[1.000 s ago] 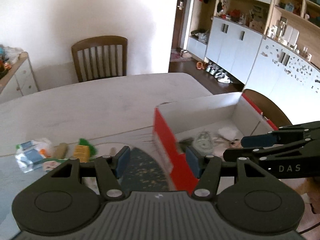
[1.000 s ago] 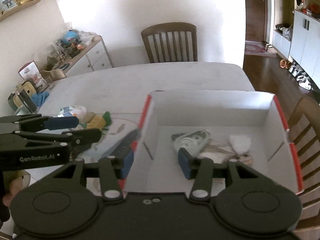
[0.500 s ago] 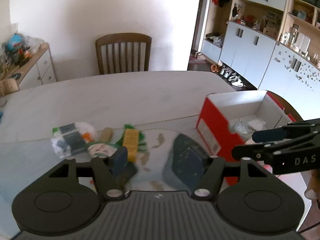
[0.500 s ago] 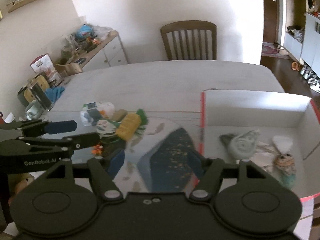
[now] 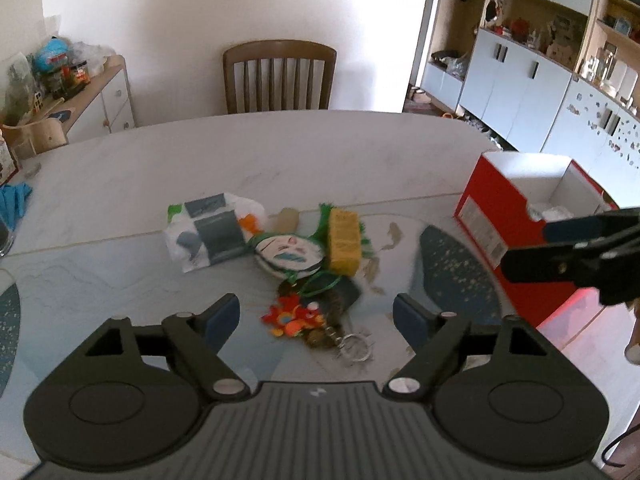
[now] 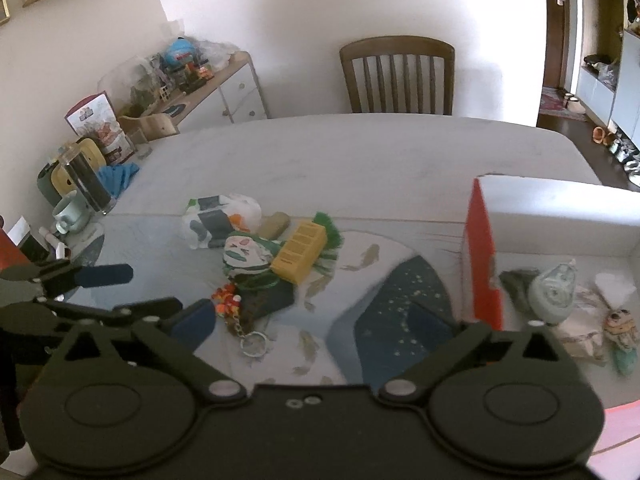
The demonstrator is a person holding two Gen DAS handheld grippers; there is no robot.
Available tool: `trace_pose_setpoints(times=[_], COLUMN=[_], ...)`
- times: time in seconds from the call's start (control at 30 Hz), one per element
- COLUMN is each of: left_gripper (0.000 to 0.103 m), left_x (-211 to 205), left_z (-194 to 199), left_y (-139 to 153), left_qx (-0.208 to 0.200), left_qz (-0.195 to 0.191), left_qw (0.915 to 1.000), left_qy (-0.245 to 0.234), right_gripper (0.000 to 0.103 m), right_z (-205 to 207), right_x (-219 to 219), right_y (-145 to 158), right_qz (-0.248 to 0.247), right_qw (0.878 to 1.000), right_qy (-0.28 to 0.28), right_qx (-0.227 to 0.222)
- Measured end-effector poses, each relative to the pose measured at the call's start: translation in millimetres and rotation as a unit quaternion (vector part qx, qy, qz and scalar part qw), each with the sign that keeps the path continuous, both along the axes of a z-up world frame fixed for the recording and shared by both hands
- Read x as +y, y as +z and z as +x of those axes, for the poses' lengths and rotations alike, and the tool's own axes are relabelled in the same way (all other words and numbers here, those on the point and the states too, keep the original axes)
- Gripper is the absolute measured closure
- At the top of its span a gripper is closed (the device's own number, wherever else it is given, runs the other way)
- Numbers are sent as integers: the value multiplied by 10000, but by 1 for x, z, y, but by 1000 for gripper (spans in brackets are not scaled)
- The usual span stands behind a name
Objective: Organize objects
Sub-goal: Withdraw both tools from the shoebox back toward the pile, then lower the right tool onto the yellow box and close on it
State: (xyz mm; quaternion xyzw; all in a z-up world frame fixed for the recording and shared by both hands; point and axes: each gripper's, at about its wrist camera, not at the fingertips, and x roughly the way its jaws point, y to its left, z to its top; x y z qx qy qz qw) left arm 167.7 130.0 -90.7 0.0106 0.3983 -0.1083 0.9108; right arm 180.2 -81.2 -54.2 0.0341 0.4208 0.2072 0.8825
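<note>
A pile of small things lies on the table mat: a yellow box (image 5: 344, 240), a round painted piece (image 5: 288, 250), a white packet (image 5: 212, 236), a red-orange charm (image 5: 292, 316) and a key ring (image 5: 354, 348). My left gripper (image 5: 316, 314) hovers just short of the charm, jaws opening, nothing pressed between the pads. My right gripper (image 6: 312, 320) is beside it, jaws opening wide and empty, over the mat between the pile and the red box (image 6: 482, 264). The box holds a grey-green pouch (image 6: 554, 292) and a small doll (image 6: 620, 328).
A wooden chair (image 5: 280, 76) stands at the table's far side. A mug (image 6: 72, 214), a dark jar (image 6: 86, 180) and a blue cloth (image 6: 118, 176) sit at the table's left edge. A cluttered sideboard (image 6: 208, 80) lines the left wall, cabinets (image 5: 520, 92) the right.
Both grippers have swung left, away from the red box and toward the pile. Both pairs of jaws have spread wider.
</note>
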Motion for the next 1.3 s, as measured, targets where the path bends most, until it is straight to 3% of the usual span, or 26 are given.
trace_pose_setpoints(times=[0.23, 0.7, 1.3], left_gripper=[19, 19, 19], left_x=[10, 22, 29], left_z=[5, 33, 65], left_y=[-25, -75, -97], left_qx=[39, 140, 224], left_qz=[86, 403, 138], left_qw=[9997, 9976, 9959], left_qy=[-242, -537, -868], right_gripper=[1, 1, 1], right_z=[13, 50, 86], right_x=[20, 41, 59], right_y=[-13, -44, -59], right_qz=[48, -457, -608], right_qw=[9999, 9986, 9971], right_qy=[31, -124, -44], right_qx=[142, 237, 461])
